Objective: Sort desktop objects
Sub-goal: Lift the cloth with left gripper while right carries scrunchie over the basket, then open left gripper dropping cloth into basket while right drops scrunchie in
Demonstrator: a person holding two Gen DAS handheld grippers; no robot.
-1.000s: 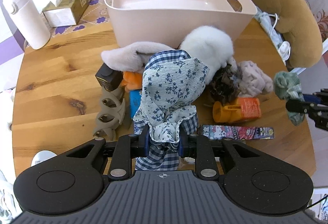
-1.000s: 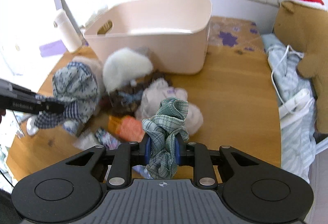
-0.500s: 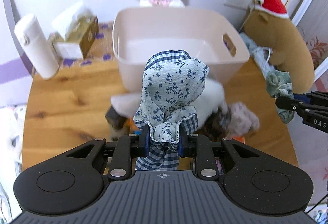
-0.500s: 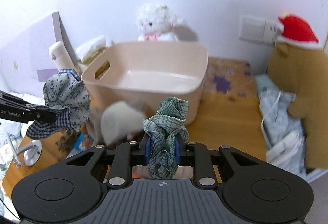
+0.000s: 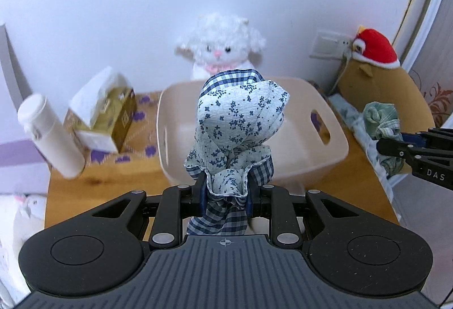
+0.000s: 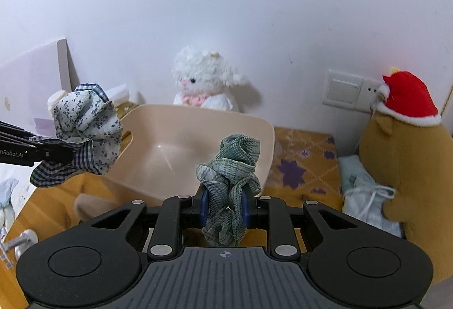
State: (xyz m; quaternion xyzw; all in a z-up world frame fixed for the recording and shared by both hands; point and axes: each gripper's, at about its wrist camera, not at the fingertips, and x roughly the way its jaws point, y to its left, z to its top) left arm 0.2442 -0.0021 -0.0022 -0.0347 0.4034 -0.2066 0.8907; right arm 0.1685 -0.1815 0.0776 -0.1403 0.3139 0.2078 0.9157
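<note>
My left gripper (image 5: pixel 225 193) is shut on a blue floral and gingham scrunchie (image 5: pixel 239 122), held up in front of the beige plastic bin (image 5: pixel 334 150). In the right wrist view that scrunchie (image 6: pixel 85 122) hangs at the left, beside the bin's handle side. My right gripper (image 6: pixel 223 208) is shut on a green plaid scrunchie (image 6: pixel 230 167), raised before the bin (image 6: pixel 263 139), whose inside looks bare. In the left wrist view the green scrunchie (image 5: pixel 380 118) and the right gripper's fingers (image 5: pixel 396 149) show at the right edge.
A white plush lamb (image 5: pixel 220 50) sits behind the bin against the wall. A brown plush with a red hat (image 6: pixel 405 145) stands at the right, with pale cloth and a cord (image 6: pixel 365 195) below it. A tissue box (image 5: pixel 107 119) and white bottle (image 5: pixel 49 136) stand on the left.
Both grippers have risen with their scrunchies, away from the pile on the table. The bin now lies ahead and below them, and the pile has dropped out of view.
</note>
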